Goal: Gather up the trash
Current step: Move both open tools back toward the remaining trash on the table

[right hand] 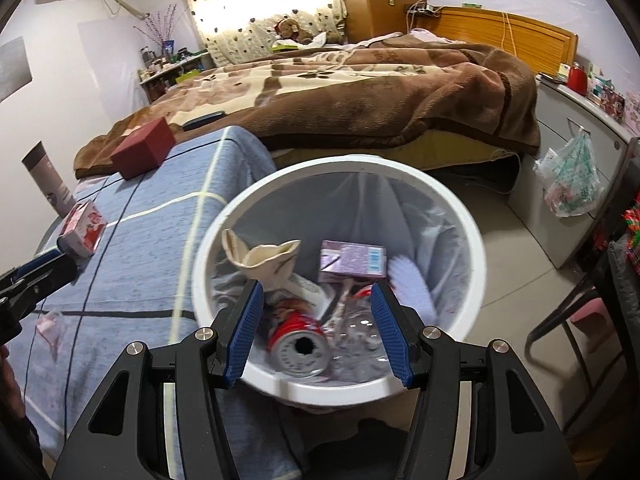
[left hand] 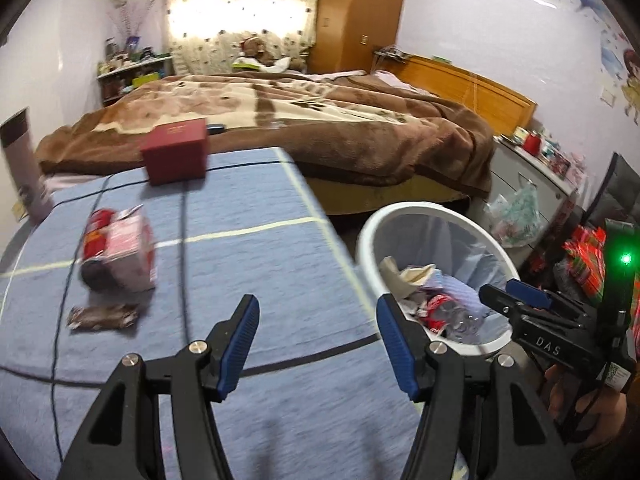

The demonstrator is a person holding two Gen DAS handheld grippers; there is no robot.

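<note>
On the blue-clothed table [left hand: 256, 248] lie a pink carton [left hand: 130, 254] with a red can [left hand: 96, 228] against it, and a brown wrapper [left hand: 102, 316] nearer me. My left gripper [left hand: 317, 312] hangs open over the table's right part, nothing between its fingers. A white lined bin [right hand: 224, 236] stands beside the table, holding a red can [right hand: 298, 336], a purple carton [right hand: 352, 266], crumpled cream paper [right hand: 260, 260] and clear plastic. My right gripper [right hand: 317, 294] is open and empty above the bin's near rim. The right gripper [left hand: 510, 296] also shows over the bin [left hand: 368, 240] in the left wrist view.
A dark red box [left hand: 176, 156] sits at the table's far edge, a grey cylinder [left hand: 24, 160] at its left. Behind is a bed with a brown blanket [left hand: 320, 120]. A white cabinet [right hand: 560, 152] with a plastic bag [right hand: 572, 176] and a black chair [right hand: 600, 300] stand right of the bin.
</note>
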